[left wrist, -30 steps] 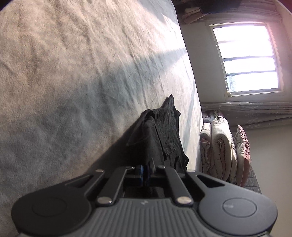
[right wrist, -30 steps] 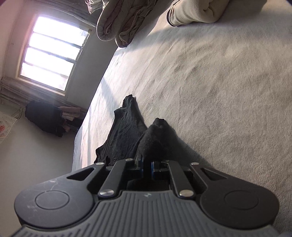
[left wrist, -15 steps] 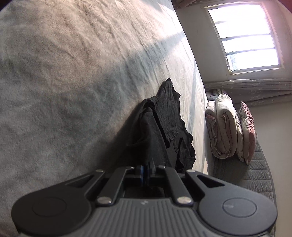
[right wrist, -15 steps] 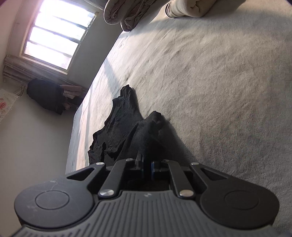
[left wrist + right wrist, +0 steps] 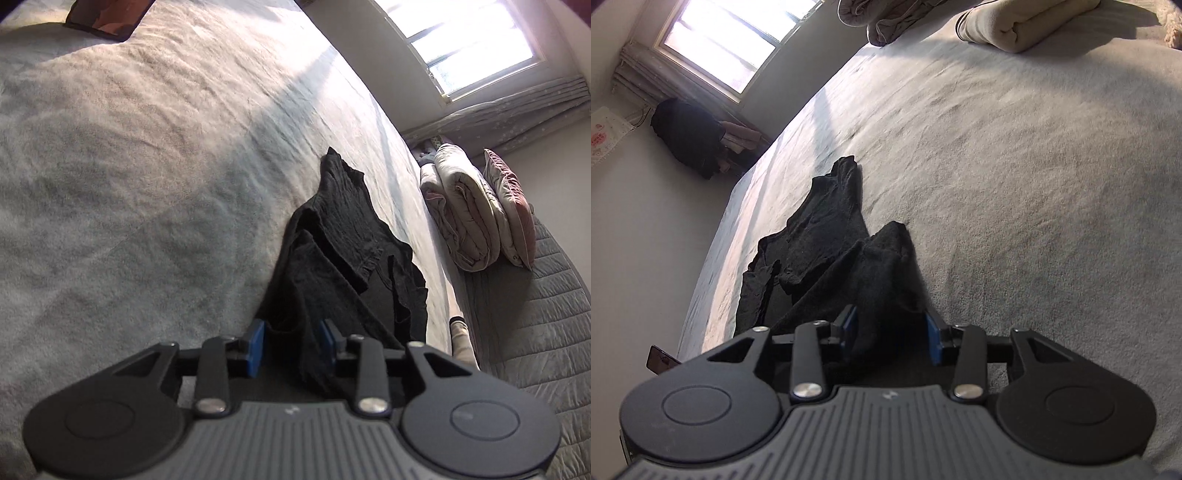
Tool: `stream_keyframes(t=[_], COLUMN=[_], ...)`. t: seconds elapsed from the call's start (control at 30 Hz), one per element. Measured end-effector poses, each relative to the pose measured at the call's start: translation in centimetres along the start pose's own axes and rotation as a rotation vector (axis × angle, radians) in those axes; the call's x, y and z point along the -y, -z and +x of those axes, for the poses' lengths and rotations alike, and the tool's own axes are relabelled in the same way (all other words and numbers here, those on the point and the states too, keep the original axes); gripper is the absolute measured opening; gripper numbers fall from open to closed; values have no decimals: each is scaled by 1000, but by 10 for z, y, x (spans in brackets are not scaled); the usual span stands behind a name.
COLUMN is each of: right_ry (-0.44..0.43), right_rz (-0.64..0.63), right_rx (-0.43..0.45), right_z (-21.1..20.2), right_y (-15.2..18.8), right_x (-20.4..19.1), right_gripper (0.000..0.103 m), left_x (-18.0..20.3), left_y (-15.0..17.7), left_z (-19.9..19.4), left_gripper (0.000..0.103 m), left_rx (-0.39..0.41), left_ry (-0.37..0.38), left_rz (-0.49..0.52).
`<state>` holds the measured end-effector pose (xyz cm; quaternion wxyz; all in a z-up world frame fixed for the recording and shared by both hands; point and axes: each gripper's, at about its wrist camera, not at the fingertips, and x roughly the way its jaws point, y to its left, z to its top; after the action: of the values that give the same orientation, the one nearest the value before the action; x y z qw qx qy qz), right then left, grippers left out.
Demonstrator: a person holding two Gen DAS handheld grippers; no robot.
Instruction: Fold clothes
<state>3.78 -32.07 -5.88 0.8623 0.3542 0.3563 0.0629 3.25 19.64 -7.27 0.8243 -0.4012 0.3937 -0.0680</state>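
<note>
Left view: the left gripper (image 5: pixel 291 343) has its jaws parted, black cloth (image 5: pixel 343 236) lying slack between them on the grey bed (image 5: pixel 129 166). Right view: the right gripper (image 5: pixel 892 334) gapes wider over the cloth (image 5: pixel 820 236). Judging by this, both should draw back level so the bunched fabric isn't snagged.
</note>
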Motion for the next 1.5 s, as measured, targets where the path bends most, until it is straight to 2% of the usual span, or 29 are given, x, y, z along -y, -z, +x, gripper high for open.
stream_keyframes(t=[0.13,0.2,0.47,0.53,0.67,0.9,1.0,1.07,1.2,1.3,1.4,1.5], right_ry=[26,27,65,76,79,102,119,129,150,154,153,169], right_rz=[-143,-201,-341,-361,-365,-393,-419,-444,-492,-535,-557,-538], right_rx=[89,110,85,83,79,85,89,91,96,111,91,58], right_z=[-8,-7,23,29,37,43,45,46,49,50,59,74], right_y=[-8,-10,-8,-7,-8,-11,-10,-9,-5,-4,-4,-4], right_x=[-15,-22,-39,-41,-41,-41,-41,-42,-45,-50,-53,-47], right_gripper=[55,55,55,55,55,55,55,54,53,53,51,42], left_x=[9,17,50,53,52,63,67,69,76,79,80,76], left_y=[-17,-21,-25,-23,-25,-11,-5,-1,9,14,14,11], left_z=[0,7,48,55,67,74,74,74,66,59,57,59], left_gripper=[34,34,34,34,32,31,23,11,8,8,8,8], left_rx=[56,73,124,140,116,99,109,117,160,193,202,190], left_ry=[-5,-19,-110,-118,-124,-135,-161,-177,-187,-182,-185,-191], left_rz=[94,171,551,611,655,801,841,867,908,925,919,885])
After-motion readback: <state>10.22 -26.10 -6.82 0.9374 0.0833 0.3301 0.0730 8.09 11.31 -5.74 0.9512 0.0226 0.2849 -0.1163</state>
